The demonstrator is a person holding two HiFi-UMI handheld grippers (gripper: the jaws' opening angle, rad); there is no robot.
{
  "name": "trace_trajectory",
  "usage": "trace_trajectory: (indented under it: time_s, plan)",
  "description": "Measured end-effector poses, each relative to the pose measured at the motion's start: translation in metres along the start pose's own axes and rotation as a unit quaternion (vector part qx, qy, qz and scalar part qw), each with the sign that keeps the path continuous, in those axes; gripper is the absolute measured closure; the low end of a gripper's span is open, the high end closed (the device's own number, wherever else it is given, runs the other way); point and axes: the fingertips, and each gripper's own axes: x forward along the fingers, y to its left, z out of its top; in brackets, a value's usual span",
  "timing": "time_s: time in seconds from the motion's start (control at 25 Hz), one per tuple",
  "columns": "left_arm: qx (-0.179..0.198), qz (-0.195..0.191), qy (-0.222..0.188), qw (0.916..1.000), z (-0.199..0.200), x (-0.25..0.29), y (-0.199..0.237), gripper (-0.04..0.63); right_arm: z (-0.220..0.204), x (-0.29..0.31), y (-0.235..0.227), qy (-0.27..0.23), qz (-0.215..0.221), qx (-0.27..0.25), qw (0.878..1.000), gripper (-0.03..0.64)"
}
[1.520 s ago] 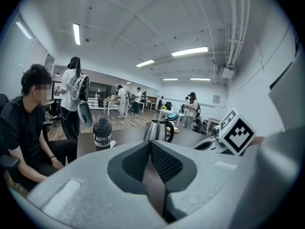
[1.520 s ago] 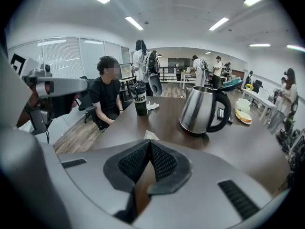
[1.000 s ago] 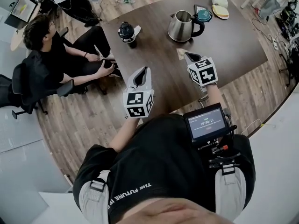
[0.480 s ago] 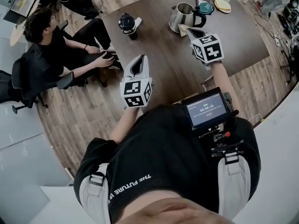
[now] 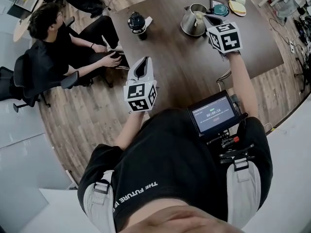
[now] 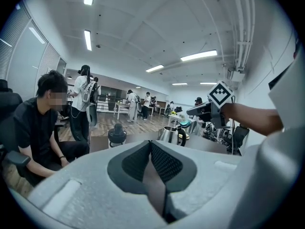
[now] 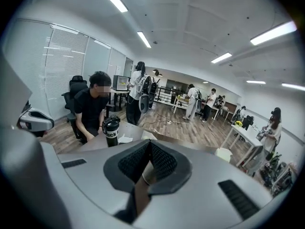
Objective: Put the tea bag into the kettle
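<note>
Over the dark table (image 5: 170, 62), the head view shows the right gripper (image 5: 204, 20) holding the pale tea bag (image 5: 198, 16) just above the open steel kettle (image 5: 190, 28). The left gripper (image 5: 144, 60) hangs near the table's edge. Left gripper view: fingers together, nothing between. Right gripper view: fingers closed, pinching something small and pale.

Shiny steel kettle (image 5: 190, 26), matt wooden table (image 5: 177, 69)

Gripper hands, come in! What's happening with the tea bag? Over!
Left gripper shut, empty. Right gripper shut on tea bag, right at the kettle top, not in yet. Nothing seen blocking. Over.
</note>
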Motion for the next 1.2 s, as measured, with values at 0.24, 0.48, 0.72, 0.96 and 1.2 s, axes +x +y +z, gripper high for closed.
trace_trajectory:
  time_s: [0.24, 0.48, 0.72, 0.96, 1.2]
  plan:
    - [0.0, 0.009, 0.002, 1.0, -0.003, 0.001, -0.001, 0.58, 0.025, 0.008, -0.03, -0.016, -0.013, -0.005, 1.0, 0.609]
    - [-0.007, 0.028, 0.003, 0.9996, -0.004, 0.002, 0.006, 0.58, 0.042, 0.02, -0.053, -0.028, -0.025, 0.0, 0.999, 0.609]
    - [-0.014, 0.047, 0.01, 0.9987, -0.017, 0.023, 0.024, 0.58, 0.026, 0.069, -0.062, -0.015, -0.017, 0.01, 1.0, 0.609]
    - [-0.015, 0.059, 0.013, 0.9981, -0.013, 0.022, 0.026, 0.58, 0.01, 0.088, -0.066, 0.0, -0.019, 0.027, 0.999, 0.609]
    - [-0.015, 0.066, 0.013, 0.9976, -0.004, 0.017, 0.028, 0.579, -0.008, 0.097, -0.067, 0.022, -0.03, 0.036, 0.999, 0.609]
